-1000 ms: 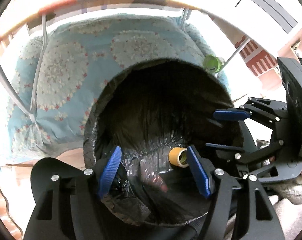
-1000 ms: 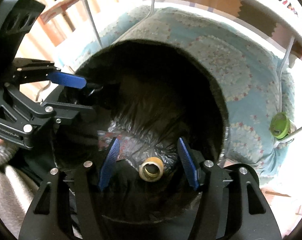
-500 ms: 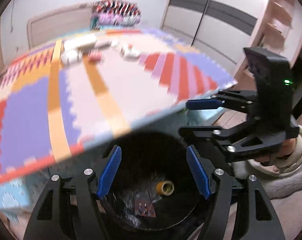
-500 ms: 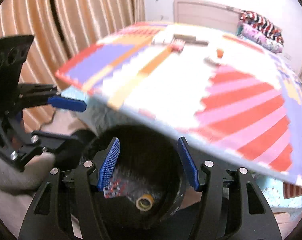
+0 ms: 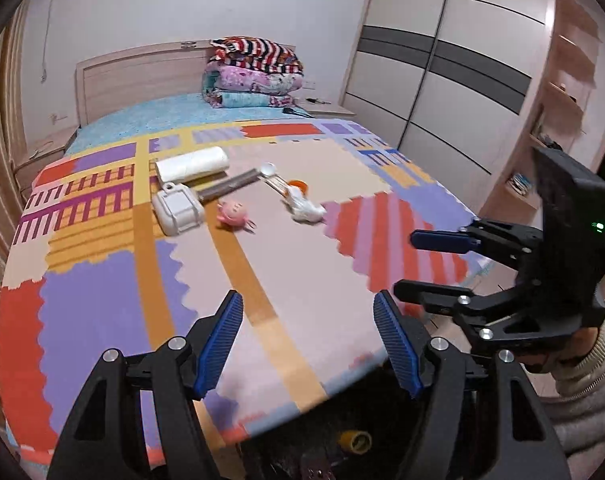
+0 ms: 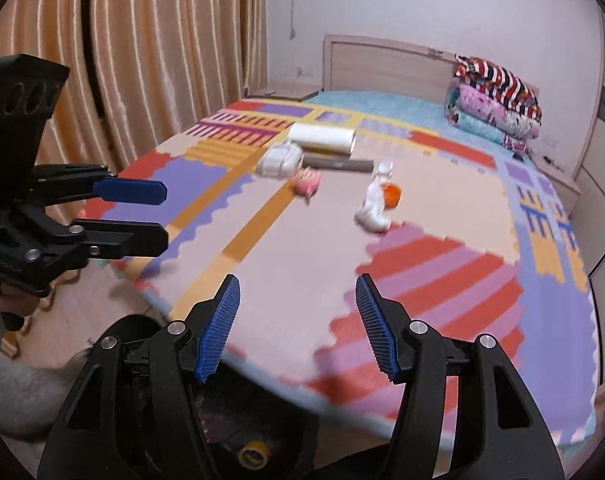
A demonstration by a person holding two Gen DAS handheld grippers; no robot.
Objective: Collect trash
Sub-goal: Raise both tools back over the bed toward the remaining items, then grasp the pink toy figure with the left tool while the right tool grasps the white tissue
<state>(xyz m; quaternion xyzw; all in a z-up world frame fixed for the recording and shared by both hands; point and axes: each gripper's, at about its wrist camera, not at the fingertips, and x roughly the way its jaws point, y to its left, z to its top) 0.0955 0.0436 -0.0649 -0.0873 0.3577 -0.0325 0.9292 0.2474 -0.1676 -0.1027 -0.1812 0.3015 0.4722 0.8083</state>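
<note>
My left gripper point(image 5: 308, 346) and my right gripper point(image 6: 296, 328) are both open and empty, held over the near edge of a bed with a patchwork mat point(image 5: 302, 280). Below them stands a black trash bin point(image 5: 342, 456) holding a yellow tape roll point(image 5: 355, 441), which also shows in the right wrist view point(image 6: 254, 453). On the mat lie a crumpled white wrapper with an orange cap point(image 5: 302, 204), a pink toy point(image 5: 232, 212), a white box point(image 5: 176, 208), a white roll point(image 5: 192, 164) and a brown stick point(image 5: 228, 186).
Folded blankets point(image 5: 254, 76) are stacked by the headboard. A wardrobe point(image 5: 442, 60) stands at the right and curtains point(image 6: 142, 60) hang at the left. Each gripper shows in the other's view, the right point(image 5: 434, 264) and the left point(image 6: 142, 216).
Both grippers have lifted out of the bin and tilted up, so the views went from the bin's inside to the bed top. Both stayed open.
</note>
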